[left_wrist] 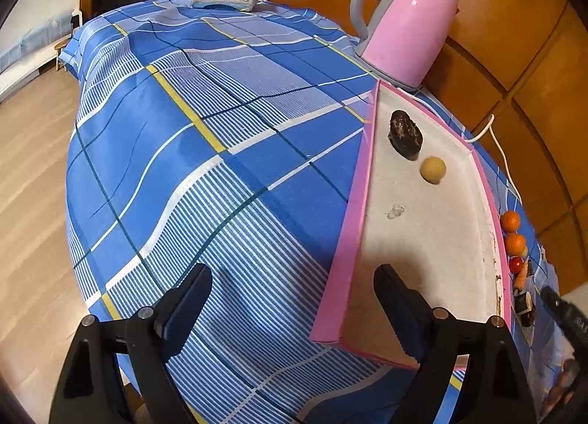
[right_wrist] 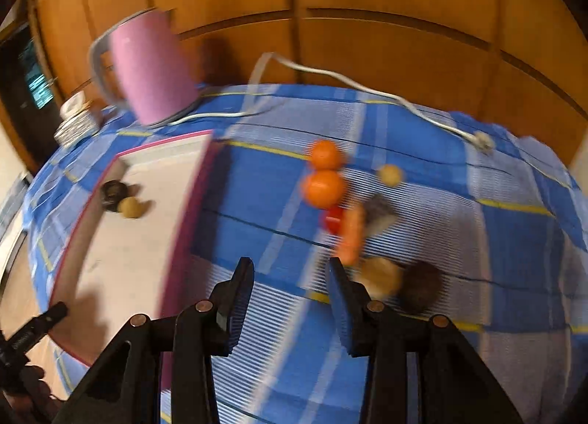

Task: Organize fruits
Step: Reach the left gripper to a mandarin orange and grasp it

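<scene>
The left gripper hung released and empty, its jaws standing wide astride the near corner of the pink-rimmed tray, one finger over the checked cloth and the other over the tray's white floor, touching nothing that could be seen. Two pieces already lay at the tray's far end, just beside each other: a dark wrinkled fruit and a small yellow ball. Judged by look, the dark one would be light and rough enough to hold, the ball smooth and prone to roll.

Right of the tray, the rest sat clustered on the cloth-covered surface: two oranges touching one another, a red fruit just below them, a carrot-like piece and a second yellow ball a little apart. They looked like light, hard, glossy items, so a round one would best be pinched across its widest middle, and the long one across its shaft, not its taper.

The right gripper was part open and empty, over bare cloth just short of the cluster; the view was blurred. A tan lump and a dark brown one lay just beside its right finger, too smeared to name.
</scene>
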